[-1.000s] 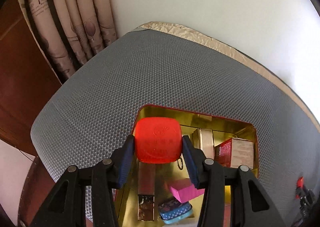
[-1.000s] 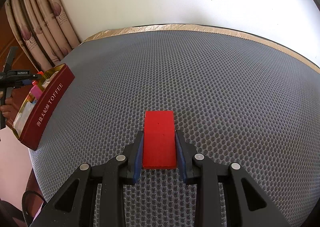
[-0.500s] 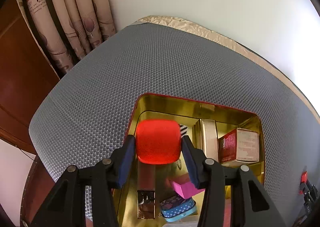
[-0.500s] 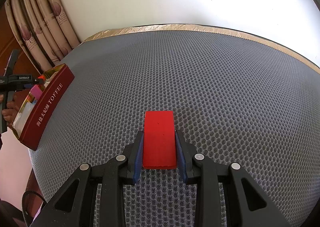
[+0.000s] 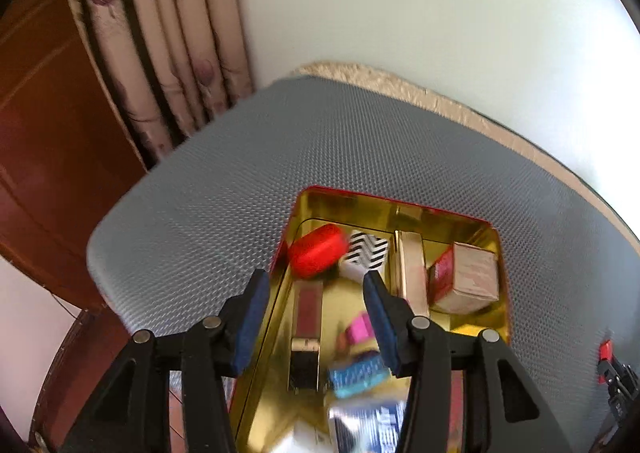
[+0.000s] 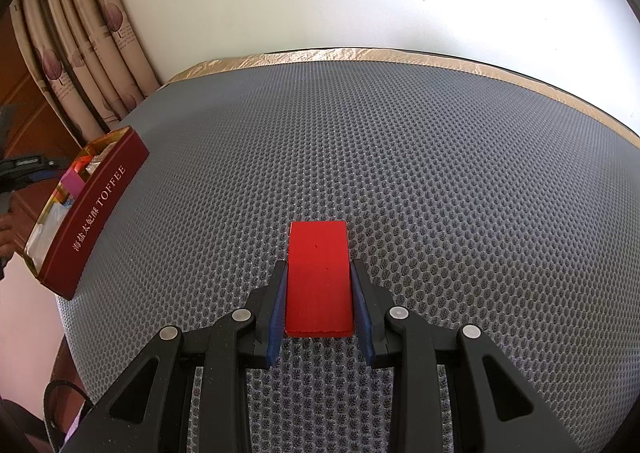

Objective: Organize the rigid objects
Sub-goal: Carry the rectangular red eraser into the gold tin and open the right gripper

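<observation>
While the right gripper (image 6: 319, 295) clamps a red block (image 6: 319, 279), only the left wrist view shows the left gripper (image 5: 316, 319), spread and empty, over the tin's (image 5: 400, 209) red case (image 5: 318, 250).

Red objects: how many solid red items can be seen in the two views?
2. A rounded red case lies in the gold tin's far left corner; a red block sits between the right tongs. Others may be hidden.

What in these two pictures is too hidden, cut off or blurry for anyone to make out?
- Left wrist view: the blue patterned item and white packet in the gold tin are smeared by motion blur; their print is unreadable.
- Left wrist view: the left claw covers part of the pink box.
- Right wrist view: the toffee box wall hides most of its contents.
- Right wrist view: the red block, gripped by the right claw, shows only its top.
</observation>
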`<act>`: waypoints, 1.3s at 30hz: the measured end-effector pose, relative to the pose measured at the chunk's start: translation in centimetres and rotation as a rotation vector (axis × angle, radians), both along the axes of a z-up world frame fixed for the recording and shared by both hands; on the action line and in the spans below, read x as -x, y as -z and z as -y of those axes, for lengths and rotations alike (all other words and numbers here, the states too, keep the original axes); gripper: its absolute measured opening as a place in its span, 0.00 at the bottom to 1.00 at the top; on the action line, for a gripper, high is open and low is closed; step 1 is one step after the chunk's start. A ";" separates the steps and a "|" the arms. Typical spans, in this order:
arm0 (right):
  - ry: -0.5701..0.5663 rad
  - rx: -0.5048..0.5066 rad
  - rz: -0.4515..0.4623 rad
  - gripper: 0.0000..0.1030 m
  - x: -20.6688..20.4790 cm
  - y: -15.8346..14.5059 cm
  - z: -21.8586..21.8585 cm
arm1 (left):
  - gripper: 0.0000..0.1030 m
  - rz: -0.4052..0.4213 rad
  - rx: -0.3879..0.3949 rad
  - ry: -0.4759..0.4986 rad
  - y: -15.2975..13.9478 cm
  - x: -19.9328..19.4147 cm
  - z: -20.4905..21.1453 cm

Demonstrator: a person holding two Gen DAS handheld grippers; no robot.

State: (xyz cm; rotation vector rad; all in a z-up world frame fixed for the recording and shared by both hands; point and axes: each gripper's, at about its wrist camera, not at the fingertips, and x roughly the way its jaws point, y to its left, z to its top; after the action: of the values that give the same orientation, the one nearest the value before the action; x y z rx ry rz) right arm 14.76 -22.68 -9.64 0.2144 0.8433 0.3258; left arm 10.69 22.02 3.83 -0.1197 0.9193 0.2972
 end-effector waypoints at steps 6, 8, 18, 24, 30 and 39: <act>-0.002 0.005 -0.001 0.28 0.1 0.0 0.1 | 0.48 0.023 -0.035 -0.042 -1.6 4.9 2.4; -0.004 0.009 -0.004 0.28 0.0 -0.1 0.0 | 0.48 0.033 -0.044 -0.043 -2.1 6.6 3.1; -0.031 0.045 -0.039 0.28 -0.4 -0.8 -1.0 | 0.48 0.031 -0.134 0.012 -3.4 12.6 6.5; -0.012 0.021 -0.066 0.28 -0.3 -1.0 -0.5 | 0.48 0.020 -0.134 0.040 -2.7 14.6 7.7; 0.002 -0.027 -0.079 0.28 0.5 -1.7 0.3 | 0.48 -0.002 -0.109 0.041 -1.8 15.7 7.4; -0.085 -0.088 -0.028 0.28 1.6 -6.9 -2.7 | 0.48 -0.046 -0.067 0.011 0.3 17.1 5.4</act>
State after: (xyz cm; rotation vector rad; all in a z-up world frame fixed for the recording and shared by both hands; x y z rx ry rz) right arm 13.12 -19.97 -2.76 0.2659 0.8680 0.4407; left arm -6.45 16.57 3.51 -0.0461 0.9542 0.3213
